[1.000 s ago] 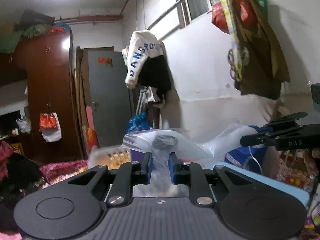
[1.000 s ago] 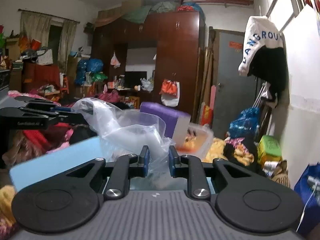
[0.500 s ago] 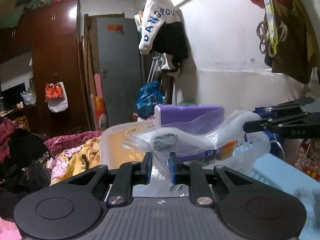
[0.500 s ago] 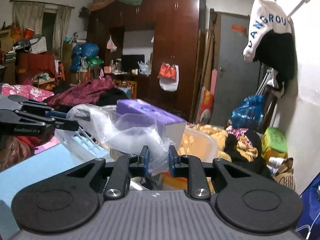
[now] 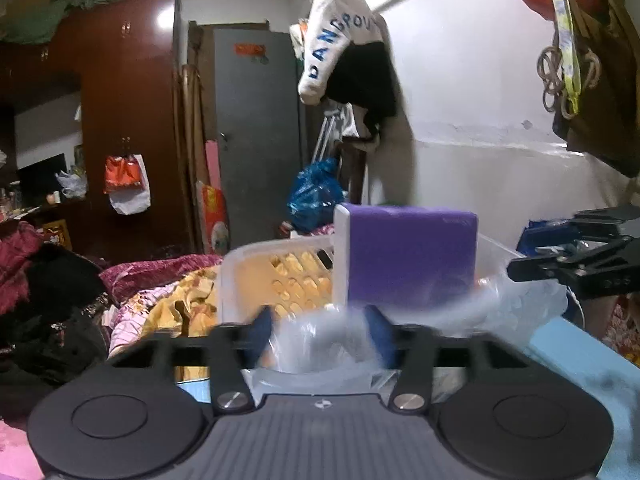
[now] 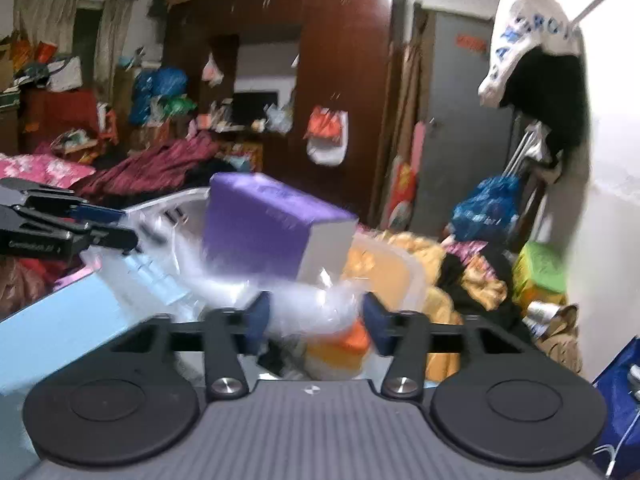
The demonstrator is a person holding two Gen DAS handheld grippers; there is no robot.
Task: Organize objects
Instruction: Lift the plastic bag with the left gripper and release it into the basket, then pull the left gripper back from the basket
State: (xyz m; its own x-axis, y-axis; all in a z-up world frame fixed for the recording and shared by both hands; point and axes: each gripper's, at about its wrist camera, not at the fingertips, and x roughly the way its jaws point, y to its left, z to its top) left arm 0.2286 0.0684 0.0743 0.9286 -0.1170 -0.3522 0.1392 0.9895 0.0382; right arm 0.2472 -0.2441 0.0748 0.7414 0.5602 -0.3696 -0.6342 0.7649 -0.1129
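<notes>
A clear plastic bag (image 5: 320, 340) lies blurred between the fingers of my left gripper (image 5: 318, 334), whose jaws stand open around it. The same bag (image 6: 312, 308) lies between the open jaws of my right gripper (image 6: 314, 316). Just beyond stands a white plastic basket (image 5: 256, 264) holding a purple box (image 5: 412, 256). In the right wrist view the purple box (image 6: 264, 228) tilts over the basket (image 6: 384, 260). My right gripper also shows at the right of the left wrist view (image 5: 516, 270); my left gripper shows at the left of the right wrist view (image 6: 128, 236).
A light blue surface (image 6: 60, 328) lies under the basket. Piles of clothes and bedding (image 5: 60, 280) fill the left. A brown wardrobe (image 5: 128, 120), a grey door (image 5: 256, 120) and a white wall with hanging clothes (image 5: 344, 60) stand behind.
Both grippers have opened from a shut hold on the plastic bag. They came down toward the basket, and the bag has dropped low between the fingers.
</notes>
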